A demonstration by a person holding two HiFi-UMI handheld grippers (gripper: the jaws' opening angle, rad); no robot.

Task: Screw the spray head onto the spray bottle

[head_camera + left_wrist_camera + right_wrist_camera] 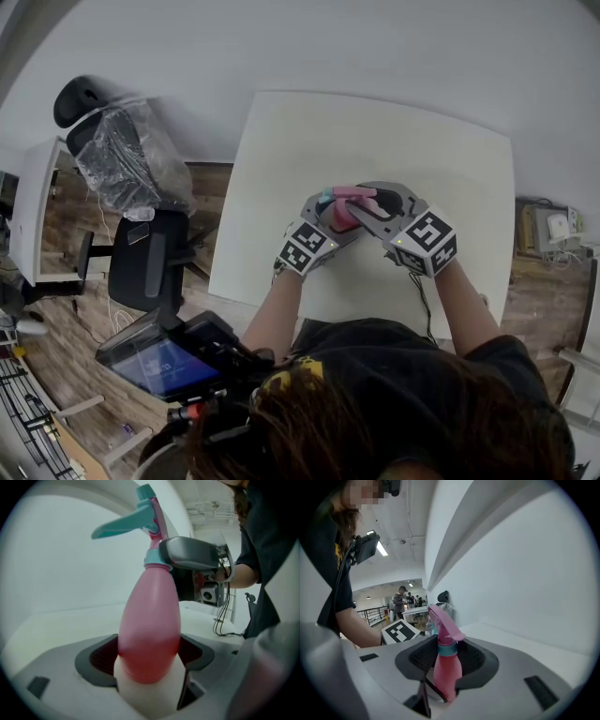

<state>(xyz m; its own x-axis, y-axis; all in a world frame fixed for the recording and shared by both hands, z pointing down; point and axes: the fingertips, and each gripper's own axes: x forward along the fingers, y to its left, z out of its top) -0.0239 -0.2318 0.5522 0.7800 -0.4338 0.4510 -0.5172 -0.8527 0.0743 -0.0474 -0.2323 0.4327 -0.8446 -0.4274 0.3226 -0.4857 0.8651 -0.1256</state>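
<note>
Spray head is seen seated on the pink spray bottle, held over the white table, the body clamped in the wide-spread left gripper and the head's teal collar pinched by the narrower-set right gripper; only tightening is judged left.

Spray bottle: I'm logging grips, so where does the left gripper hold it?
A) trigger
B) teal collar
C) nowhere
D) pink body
D: in the left gripper view, the left gripper clamps the spray bottle by its pink body, well below the teal collar.
</note>
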